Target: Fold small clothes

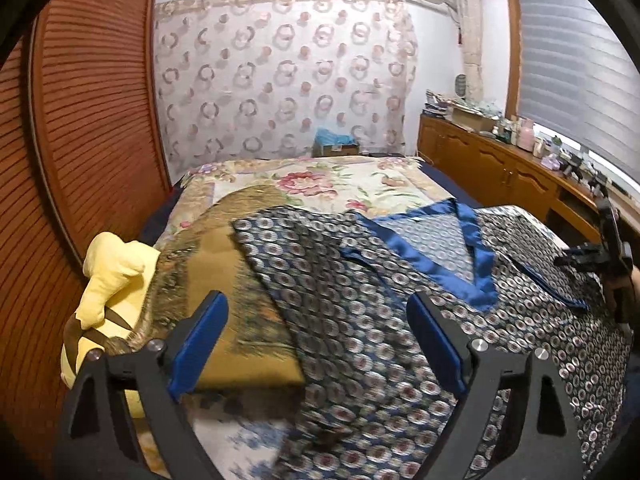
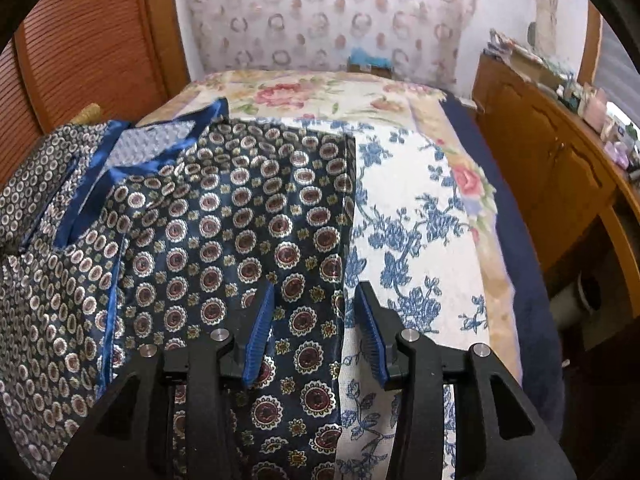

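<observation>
Patterned top (image 2: 224, 216) flat on bed (image 2: 416, 208), edge between right tongs (image 2: 316, 312).

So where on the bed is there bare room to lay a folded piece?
The flowered bedspread beyond the patterned shirt's blue collar lies bare up to the curtain. A strip of blue-flowered cloth right of the shirt is free too. The left side is crowded: brown cloth and yellow plush toy.

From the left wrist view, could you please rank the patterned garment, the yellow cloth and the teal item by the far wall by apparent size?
1. Patterned garment, largest.
2. Yellow cloth.
3. Teal item, smallest, though it is farthest, so its true size is unsure.
</observation>
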Tool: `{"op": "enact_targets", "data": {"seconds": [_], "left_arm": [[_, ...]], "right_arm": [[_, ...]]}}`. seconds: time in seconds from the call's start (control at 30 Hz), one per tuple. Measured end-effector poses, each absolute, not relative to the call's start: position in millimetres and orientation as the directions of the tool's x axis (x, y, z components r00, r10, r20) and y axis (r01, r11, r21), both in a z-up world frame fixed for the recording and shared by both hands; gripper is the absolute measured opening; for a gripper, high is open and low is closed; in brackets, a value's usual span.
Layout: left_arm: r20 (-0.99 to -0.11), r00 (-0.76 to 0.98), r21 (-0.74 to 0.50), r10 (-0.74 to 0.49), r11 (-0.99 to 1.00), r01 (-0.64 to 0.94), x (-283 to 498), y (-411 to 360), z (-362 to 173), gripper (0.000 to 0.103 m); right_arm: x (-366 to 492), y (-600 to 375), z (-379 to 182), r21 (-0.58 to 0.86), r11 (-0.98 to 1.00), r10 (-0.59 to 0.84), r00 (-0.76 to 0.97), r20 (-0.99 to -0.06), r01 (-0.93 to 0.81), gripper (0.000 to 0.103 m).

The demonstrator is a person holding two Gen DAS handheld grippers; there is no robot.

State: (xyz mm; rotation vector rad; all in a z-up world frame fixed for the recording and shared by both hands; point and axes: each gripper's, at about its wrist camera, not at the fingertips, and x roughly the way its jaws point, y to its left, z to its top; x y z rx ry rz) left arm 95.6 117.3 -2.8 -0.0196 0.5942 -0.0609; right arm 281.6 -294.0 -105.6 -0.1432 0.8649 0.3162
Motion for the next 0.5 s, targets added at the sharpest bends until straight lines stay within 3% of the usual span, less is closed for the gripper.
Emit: {"op": "enact_targets", "data": {"seconds": [0.13,0.5], "left_arm": [[-0.593,0.802,-0.08,-0.064,0.997,0.021,116,143,-7,0.074],[-0.664,0.746,-0.106,-0.059,0.994,-0.016,176,162,-22,0.058]], "right_arm": [[282,-293,-106,0.01,0.944,0.219,0.604,-0.766,-0.33,0.043],[282,-294,-106,0.002,0.946,0.21,0.608,-0.765,-0.324,0.046]]}}
